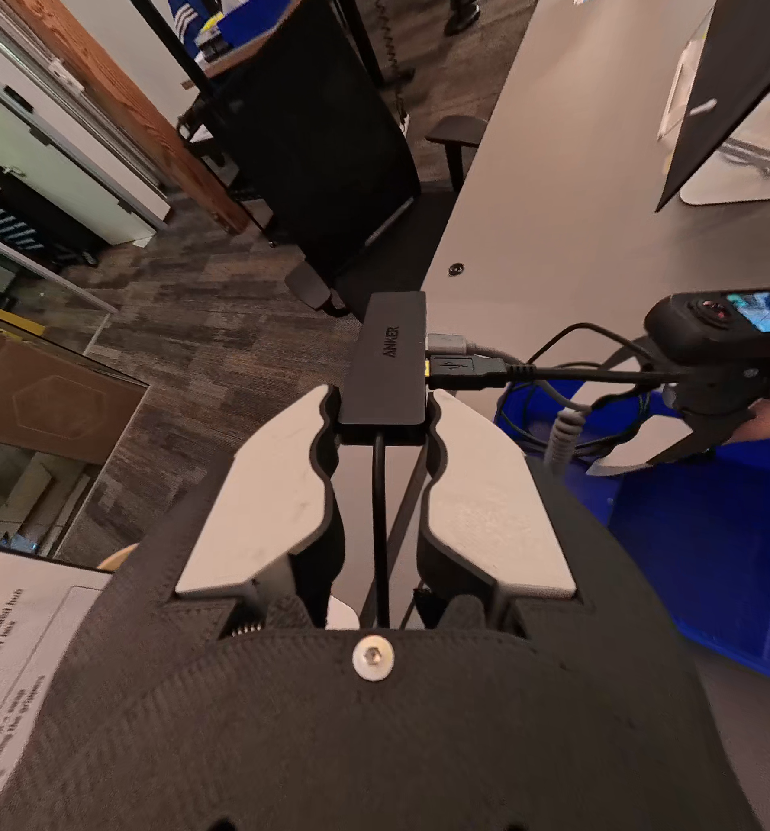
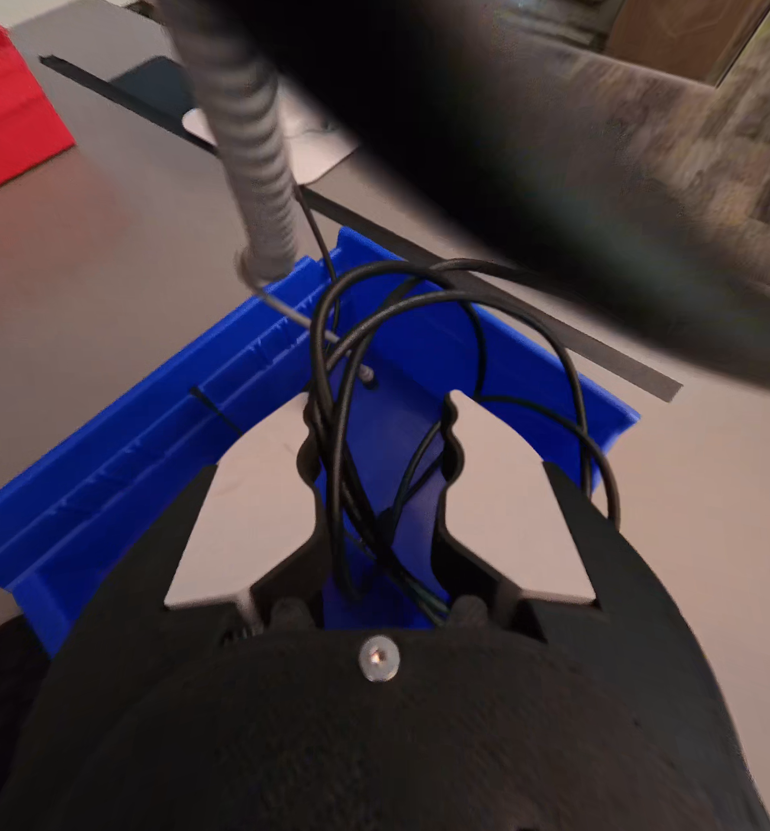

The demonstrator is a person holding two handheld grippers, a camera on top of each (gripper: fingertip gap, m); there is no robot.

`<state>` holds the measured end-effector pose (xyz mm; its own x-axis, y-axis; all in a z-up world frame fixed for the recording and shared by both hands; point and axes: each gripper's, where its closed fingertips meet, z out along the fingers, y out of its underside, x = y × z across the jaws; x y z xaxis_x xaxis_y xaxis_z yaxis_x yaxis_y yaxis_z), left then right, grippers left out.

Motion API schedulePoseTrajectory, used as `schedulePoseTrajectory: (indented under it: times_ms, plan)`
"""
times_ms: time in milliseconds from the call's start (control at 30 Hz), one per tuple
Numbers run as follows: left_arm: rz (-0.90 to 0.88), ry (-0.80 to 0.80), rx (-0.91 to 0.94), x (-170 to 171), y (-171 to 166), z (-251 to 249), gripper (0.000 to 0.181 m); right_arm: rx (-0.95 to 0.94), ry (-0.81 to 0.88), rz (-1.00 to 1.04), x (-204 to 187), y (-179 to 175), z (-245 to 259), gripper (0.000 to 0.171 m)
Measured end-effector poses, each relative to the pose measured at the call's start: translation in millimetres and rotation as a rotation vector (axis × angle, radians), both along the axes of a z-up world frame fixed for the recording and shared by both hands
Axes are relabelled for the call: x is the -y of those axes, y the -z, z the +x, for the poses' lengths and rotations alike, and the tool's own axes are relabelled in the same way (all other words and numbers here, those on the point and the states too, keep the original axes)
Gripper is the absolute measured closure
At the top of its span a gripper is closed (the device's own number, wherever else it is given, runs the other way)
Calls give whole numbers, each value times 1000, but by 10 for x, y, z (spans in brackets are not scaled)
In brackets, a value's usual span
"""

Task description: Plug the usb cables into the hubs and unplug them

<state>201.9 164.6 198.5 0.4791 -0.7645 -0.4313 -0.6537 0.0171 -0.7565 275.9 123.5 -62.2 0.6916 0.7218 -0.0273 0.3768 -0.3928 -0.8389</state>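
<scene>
My left gripper (image 1: 383,400) is shut on the near end of a black USB hub (image 1: 385,355) and holds it in the air off the desk's edge. The hub's own black cable (image 1: 379,517) runs back between the fingers. A grey plug (image 1: 447,344) and a black USB plug (image 1: 464,369) sit in the hub's right side. My right gripper (image 2: 378,404) is open above a blue bin (image 2: 149,449), with loops of black cable (image 2: 419,292) passing between its fingers. It also shows in the left wrist view (image 1: 626,465), to the right of the hub.
A grey desk (image 1: 554,202) stretches away on the right, with a monitor (image 1: 733,90) on a white stand. A coiled grey cable (image 2: 252,157) hangs into the bin. A red bin (image 2: 5,99) stands at the far left. An office chair (image 1: 320,148) and carpet are to the left. My hands' fingertips stand some 30 cm from each other.
</scene>
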Motion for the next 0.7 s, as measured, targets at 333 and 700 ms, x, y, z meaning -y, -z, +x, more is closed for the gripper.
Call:
schedulePoseTrajectory:
  times_ms: [333, 700]
  plan:
    - [9, -82, -88, -276, 567, -162, 145, -118, -16, 30, 577, -281, 407, 118]
    - [123, -9, -169, -404, 746, 4, 145, 106, -94, -223, 408, 449, 183, 158]
